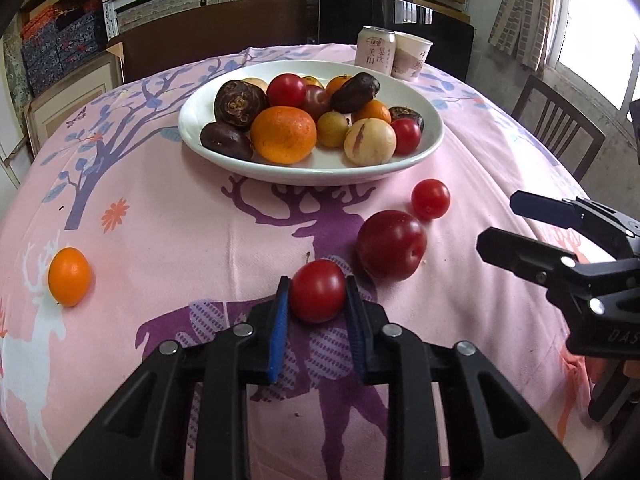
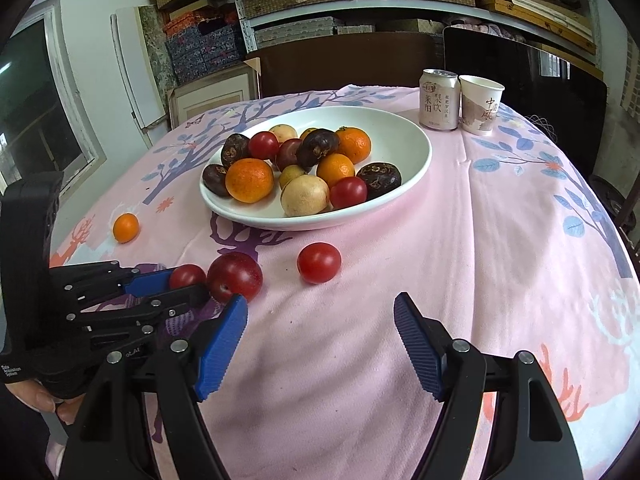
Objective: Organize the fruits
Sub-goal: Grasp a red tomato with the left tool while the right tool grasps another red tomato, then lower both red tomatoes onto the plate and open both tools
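Between left tool (image 1: 318, 294) pads — clamped — red tomato (image 1: 317, 290).

Left gripper (image 1: 318, 294): blue pads clamped on a red cherry tomato (image 1: 317, 290) at 6 o'clock on the pink tablecloth (image 1: 180, 248). Plum (image 1: 391, 245) lay just beside it at 2 o'clock, a second tomato (image 1: 430, 199) beyond. Small orange (image 1: 69, 276) sat at 9 o'clock. White bowl (image 1: 430, 120) of fruit stood at 12 o'clock. Right gripper (image 1: 502, 220) showed parted fingers at 3 o'clock.

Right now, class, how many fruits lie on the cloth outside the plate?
4: a small tomato between the left tool's pads, a dark red plum beside it, another tomato nearer the plate, and an orange far left. None seems hidden.
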